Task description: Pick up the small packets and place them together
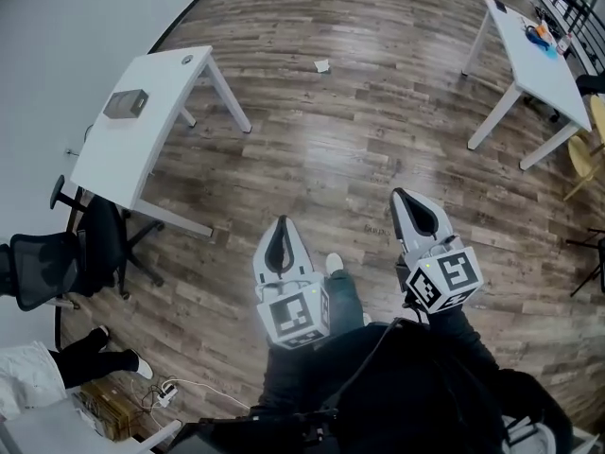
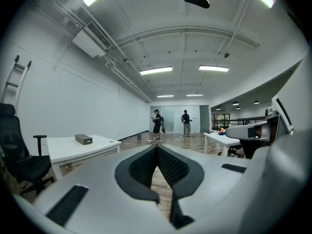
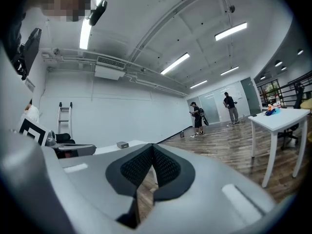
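Observation:
No packet shows clearly. Small orange and blue items [image 1: 541, 34] lie on the white table [image 1: 544, 69] at the far right, too small to identify; they also show as coloured items [image 3: 270, 109] in the right gripper view. My left gripper [image 1: 280, 225] and right gripper [image 1: 399, 197] are held side by side over the wooden floor, pointing forward and far from both tables. Both are shut with nothing between the pads, as the left gripper [image 2: 157, 147] and the right gripper [image 3: 152, 147] show in their own views.
A second white table [image 1: 123, 154] at the left carries a small grey box [image 1: 125, 104]. A black office chair [image 1: 57, 253] stands beside it, with a seated person's legs [image 1: 90, 357] nearby. A scrap of paper [image 1: 322, 65] lies on the floor. Two people [image 2: 170, 123] stand far off.

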`<state>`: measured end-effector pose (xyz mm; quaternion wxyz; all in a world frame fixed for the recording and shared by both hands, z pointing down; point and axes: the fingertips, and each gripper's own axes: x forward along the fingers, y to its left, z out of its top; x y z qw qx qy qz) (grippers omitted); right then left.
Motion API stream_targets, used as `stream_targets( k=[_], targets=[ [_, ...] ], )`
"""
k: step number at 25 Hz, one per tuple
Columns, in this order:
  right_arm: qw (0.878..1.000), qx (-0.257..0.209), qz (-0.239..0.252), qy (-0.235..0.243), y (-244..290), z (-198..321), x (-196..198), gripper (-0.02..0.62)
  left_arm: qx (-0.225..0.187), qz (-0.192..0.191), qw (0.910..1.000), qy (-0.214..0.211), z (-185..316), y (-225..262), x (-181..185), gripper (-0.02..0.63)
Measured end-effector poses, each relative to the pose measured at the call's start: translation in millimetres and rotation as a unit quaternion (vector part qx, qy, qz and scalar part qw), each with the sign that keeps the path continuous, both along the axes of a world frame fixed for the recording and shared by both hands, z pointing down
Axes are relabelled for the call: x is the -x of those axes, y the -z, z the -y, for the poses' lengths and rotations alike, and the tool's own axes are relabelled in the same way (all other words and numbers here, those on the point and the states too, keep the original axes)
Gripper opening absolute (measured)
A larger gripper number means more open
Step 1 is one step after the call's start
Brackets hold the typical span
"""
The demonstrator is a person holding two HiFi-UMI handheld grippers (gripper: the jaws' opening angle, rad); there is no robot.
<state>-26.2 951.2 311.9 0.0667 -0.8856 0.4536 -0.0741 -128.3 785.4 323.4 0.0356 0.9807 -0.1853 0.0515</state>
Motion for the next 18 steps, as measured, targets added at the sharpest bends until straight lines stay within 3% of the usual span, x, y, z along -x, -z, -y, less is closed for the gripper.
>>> stream_targets(
  k=[8, 12, 18],
  targets=[
    [1.0, -0.015, -0.009, 0.025, 18.9, 111.6, -104.6, 0.002, -0.01, -0.024, 0.9995, 0.02, 105.8, 21.5, -95.5, -0.002],
    [0.999, -0.018, -0.011, 0.036, 20.0, 159.6, -140.6, 0.002, -0.004, -0.034, 0.9973, 0.065, 164.6, 26.2, -118.7, -0.002],
    [0.997, 0.001, -0.005, 0.074, 4.5, 223.1, -181.7, 0.002, 0.015, -0.022, 0.9925, 0.12, 219.3, 8.2, -145.9, -0.002]
  ],
)
